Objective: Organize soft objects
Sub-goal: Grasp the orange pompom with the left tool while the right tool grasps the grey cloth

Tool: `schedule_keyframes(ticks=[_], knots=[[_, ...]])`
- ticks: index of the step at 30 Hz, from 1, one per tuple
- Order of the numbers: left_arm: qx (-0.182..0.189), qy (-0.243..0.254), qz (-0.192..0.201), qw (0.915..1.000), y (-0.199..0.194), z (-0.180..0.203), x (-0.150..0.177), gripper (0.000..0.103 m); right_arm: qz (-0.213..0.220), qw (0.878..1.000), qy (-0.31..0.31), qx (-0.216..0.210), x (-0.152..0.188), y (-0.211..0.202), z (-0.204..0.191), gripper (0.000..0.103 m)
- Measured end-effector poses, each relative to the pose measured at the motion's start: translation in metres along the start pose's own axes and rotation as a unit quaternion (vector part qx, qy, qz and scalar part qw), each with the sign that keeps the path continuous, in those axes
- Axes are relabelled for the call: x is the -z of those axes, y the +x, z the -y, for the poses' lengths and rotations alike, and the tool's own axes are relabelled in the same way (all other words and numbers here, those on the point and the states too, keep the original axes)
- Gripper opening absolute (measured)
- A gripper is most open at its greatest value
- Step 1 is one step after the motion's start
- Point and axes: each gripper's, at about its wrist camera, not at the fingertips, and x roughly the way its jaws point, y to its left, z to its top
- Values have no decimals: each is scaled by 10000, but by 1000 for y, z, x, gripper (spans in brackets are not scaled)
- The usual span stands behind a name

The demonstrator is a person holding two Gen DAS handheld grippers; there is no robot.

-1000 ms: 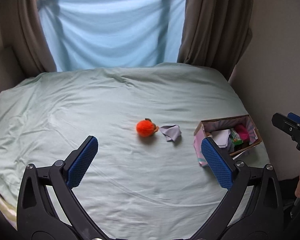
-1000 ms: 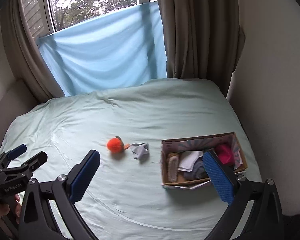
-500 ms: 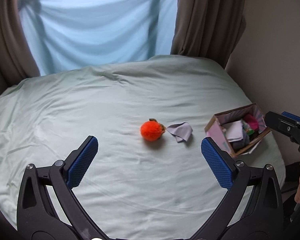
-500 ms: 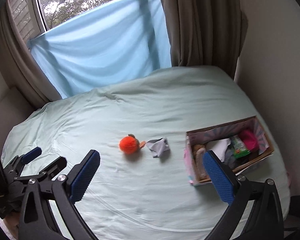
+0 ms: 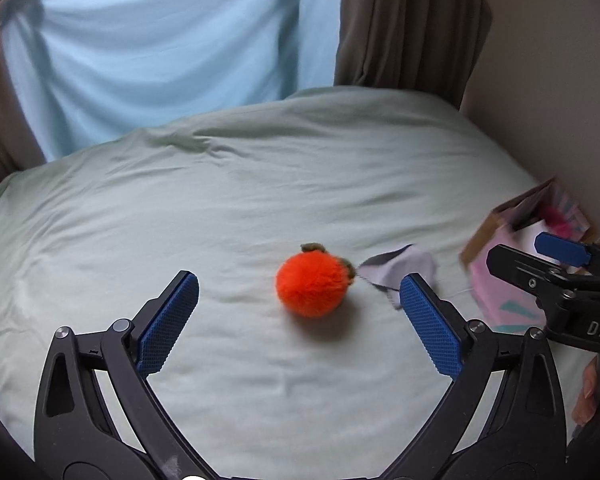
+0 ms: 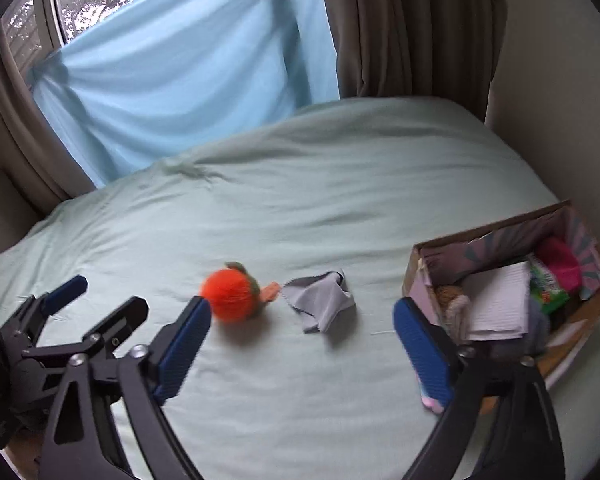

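Note:
A fuzzy orange plush fruit (image 5: 311, 283) with a green stalk lies mid-bed; it also shows in the right wrist view (image 6: 231, 294). A crumpled grey cloth (image 5: 404, 267) lies just right of it, also in the right wrist view (image 6: 322, 301). A cardboard box (image 6: 480, 236) holding several soft things stands at the bed's right edge, partly seen in the left wrist view (image 5: 500, 220). My left gripper (image 5: 298, 312) is open and empty, its jaws either side of the plush, short of it. My right gripper (image 6: 302, 334) is open and empty, in front of the cloth.
The pale green bedsheet (image 5: 260, 184) covers the bed. A blue sheet (image 6: 188, 80) hangs over the window behind, with brown curtains (image 6: 412, 32) beside it. A wall (image 6: 560, 100) runs along the right side by the box.
Both grippers have moved forward and lower toward the bed. The plush and cloth look larger and nearer. Both grippers stay open.

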Motion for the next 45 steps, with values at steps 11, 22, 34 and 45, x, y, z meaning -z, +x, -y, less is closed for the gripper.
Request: schedule_keyframes(ticks=[11,22,34,45], knots=[[233,208,-184,9993,110,11,23,87,-23,9995,-275,173,22,109,20,78],[367,-56,-314,9988,158,9,38,59,-92,9989,-459,-17,35,159,22,59],[403,-105,-247,9988,154,7,33,34,-13,9974,-717,-92,37,163,12,24],[314,-165,-1,9994,111,7,15,34,291,9968,-739,-85,18,121,5,20]])
